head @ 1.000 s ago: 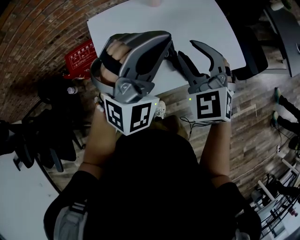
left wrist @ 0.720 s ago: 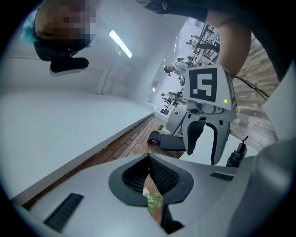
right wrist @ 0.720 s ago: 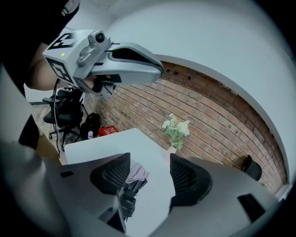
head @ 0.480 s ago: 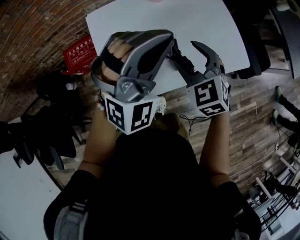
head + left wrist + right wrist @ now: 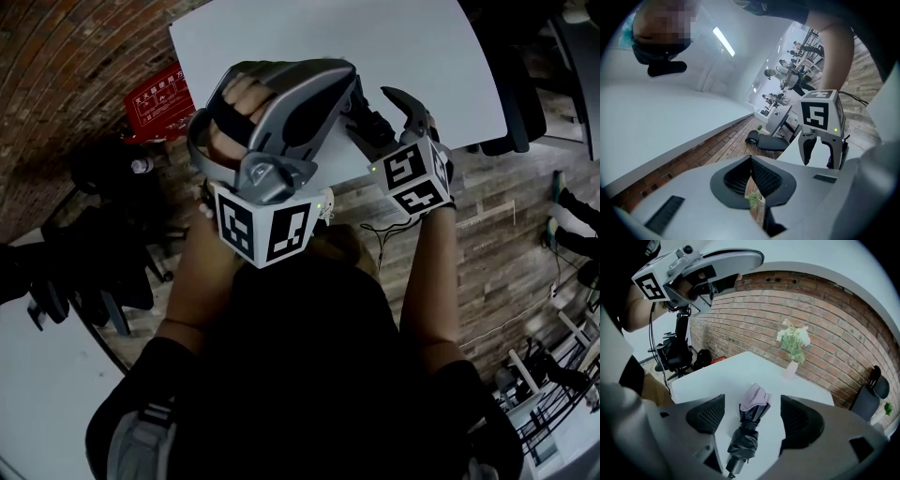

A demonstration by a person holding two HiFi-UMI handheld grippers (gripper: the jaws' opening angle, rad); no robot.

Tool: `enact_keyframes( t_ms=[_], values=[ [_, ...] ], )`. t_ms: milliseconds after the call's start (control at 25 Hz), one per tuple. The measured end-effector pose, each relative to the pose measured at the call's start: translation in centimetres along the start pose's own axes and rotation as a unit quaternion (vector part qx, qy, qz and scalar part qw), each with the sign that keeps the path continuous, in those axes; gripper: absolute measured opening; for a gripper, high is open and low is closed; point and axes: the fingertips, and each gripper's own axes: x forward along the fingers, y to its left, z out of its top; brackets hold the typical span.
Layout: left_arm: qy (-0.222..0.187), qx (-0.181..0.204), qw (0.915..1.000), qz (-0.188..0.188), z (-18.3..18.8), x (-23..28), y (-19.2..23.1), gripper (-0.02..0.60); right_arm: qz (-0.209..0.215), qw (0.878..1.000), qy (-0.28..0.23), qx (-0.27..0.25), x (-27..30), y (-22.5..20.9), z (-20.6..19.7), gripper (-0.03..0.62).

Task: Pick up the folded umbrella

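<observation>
Right gripper (image 5: 752,416) held over white tabletop (image 5: 717,376), tilted down. Its fingers (image 5: 710,416) spread wide, just opened more. Folded umbrella (image 5: 749,427) seen lying flat on tabletop between them, not touched. Dark end kept near, pale purple end turned to far edge. Pink vase (image 5: 791,370) set near far edge. Left gripper (image 5: 751,180) held level, fingers (image 5: 768,178) pressed together, nothing pinched.

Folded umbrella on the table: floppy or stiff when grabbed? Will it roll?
Umbrella: bunched cloth probably squashes before a grip firms up; the cinched middle looks tightest. Roundish and lying flat on the table, it may roll if nudged.
</observation>
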Motion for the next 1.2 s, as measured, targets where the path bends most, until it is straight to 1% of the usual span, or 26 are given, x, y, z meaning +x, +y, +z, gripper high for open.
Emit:
enact_keyframes(
  t_ms=[280,400,520,720,840,1000,1200],
  values=[
    [0.003,0.001,1.0000,-0.006,-0.6,1.0,-0.3,0.012,0.033,0.998,0.047,0.019,2.8,0.8,-3.5,0.356],
    [0.003,0.000,0.9999,-0.013,-0.8,1.2,-0.7,0.013,0.047,0.996,0.063,0.036,3.6,1.0,-4.6,0.357],
    [0.003,0.001,0.9999,-0.017,-1.1,1.4,-0.9,0.013,0.050,0.994,0.086,0.045,4.4,0.9,-5.7,0.357],
    [0.009,-0.003,0.9997,-0.021,-2.0,1.4,-1.1,0.014,0.065,0.990,0.123,0.036,6.0,1.3,-7.3,0.359],
    [0.009,-0.007,0.9997,-0.023,-2.4,1.4,-1.1,0.012,0.069,0.987,0.138,0.046,6.9,1.3,-8.2,0.357],
    [0.014,-0.014,0.9994,-0.027,-3.2,1.5,-1.4,0.012,0.071,0.980,0.172,0.064,8.0,1.4,-9.7,0.357],
    [0.015,-0.020,0.9992,-0.031,-4.0,1.6,-1.7,0.014,0.073,0.976,0.192,0.069,9.3,1.6,-10.7,0.357]
  ],
)
